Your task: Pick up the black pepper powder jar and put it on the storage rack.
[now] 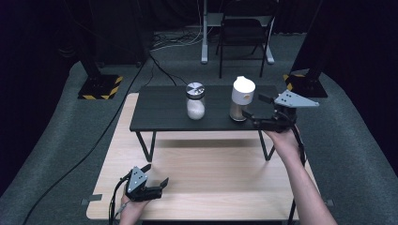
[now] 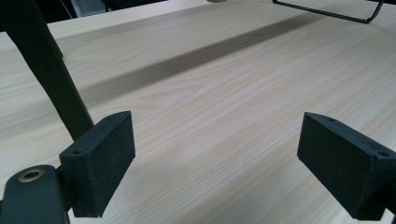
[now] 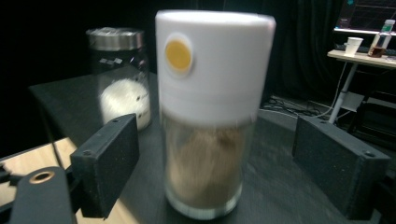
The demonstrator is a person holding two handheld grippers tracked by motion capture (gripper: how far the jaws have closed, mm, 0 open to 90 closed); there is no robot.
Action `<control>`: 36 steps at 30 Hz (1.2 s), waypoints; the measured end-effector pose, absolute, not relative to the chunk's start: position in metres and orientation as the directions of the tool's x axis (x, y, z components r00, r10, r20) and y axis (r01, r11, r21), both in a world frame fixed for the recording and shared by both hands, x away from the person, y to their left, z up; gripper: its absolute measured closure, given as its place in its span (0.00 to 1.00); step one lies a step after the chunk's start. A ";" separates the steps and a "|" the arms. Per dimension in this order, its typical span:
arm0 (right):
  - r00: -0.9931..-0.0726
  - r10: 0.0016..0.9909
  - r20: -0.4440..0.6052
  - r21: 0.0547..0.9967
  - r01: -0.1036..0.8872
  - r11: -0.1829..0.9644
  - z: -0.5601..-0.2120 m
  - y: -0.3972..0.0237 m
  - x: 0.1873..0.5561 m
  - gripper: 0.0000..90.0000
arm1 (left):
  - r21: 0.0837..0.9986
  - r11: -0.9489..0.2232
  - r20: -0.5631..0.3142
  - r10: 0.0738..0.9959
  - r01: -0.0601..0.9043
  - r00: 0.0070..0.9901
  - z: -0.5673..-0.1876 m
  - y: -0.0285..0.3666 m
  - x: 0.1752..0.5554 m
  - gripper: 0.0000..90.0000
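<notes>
High view: clear glass jar with tall white plastic cap, brown powder inside [image 1: 242, 99], upright on black raised shelf [image 1: 159, 112] toward its right end. Right gripper [image 1: 253, 108] just beside it, jaws spread. Clear glass jar with silver lid, white grains [image 1: 195, 101], stands mid-shelf, apart. Left gripper [image 1: 156, 176] low over pale wooden worktop [image 1: 211, 178], jaws spread.

Left gripper view: left gripper [image 2: 215, 154] wide apart, bare wood between.

Right gripper view: white-capped jar [image 3: 212, 116] between spread pads [image 3: 109, 161], no contact; round yellow spot on cap; slightly blurred.
</notes>
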State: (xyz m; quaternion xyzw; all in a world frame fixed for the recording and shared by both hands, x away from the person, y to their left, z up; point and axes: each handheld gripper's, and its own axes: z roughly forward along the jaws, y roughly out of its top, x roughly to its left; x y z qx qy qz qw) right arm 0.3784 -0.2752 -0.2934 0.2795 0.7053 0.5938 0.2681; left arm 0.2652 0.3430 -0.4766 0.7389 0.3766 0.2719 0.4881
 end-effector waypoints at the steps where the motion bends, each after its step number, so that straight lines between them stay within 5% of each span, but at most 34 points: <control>1: -0.703 0.709 -0.051 0.989 0.065 0.136 -0.299 -0.280 0.375 0.14 | 0.926 -0.239 0.033 0.822 0.292 0.568 -0.477 0.343 0.265 0.12; 15: -0.691 0.719 -0.075 0.993 0.018 0.121 -0.392 -0.327 0.304 0.08 | 0.926 -0.236 0.030 0.824 0.295 0.566 -0.477 0.343 0.266 0.12; 24: -0.649 0.761 -0.003 0.987 0.120 0.106 -0.456 -0.344 0.281 0.08 | 0.926 -0.236 0.030 0.824 0.294 0.566 -0.477 0.344 0.265 0.12; 36: -0.626 0.780 -0.010 0.977 0.161 0.141 -0.491 -0.348 0.263 0.08 | 0.924 -0.244 0.039 0.825 0.293 0.564 -0.476 0.343 0.264 0.12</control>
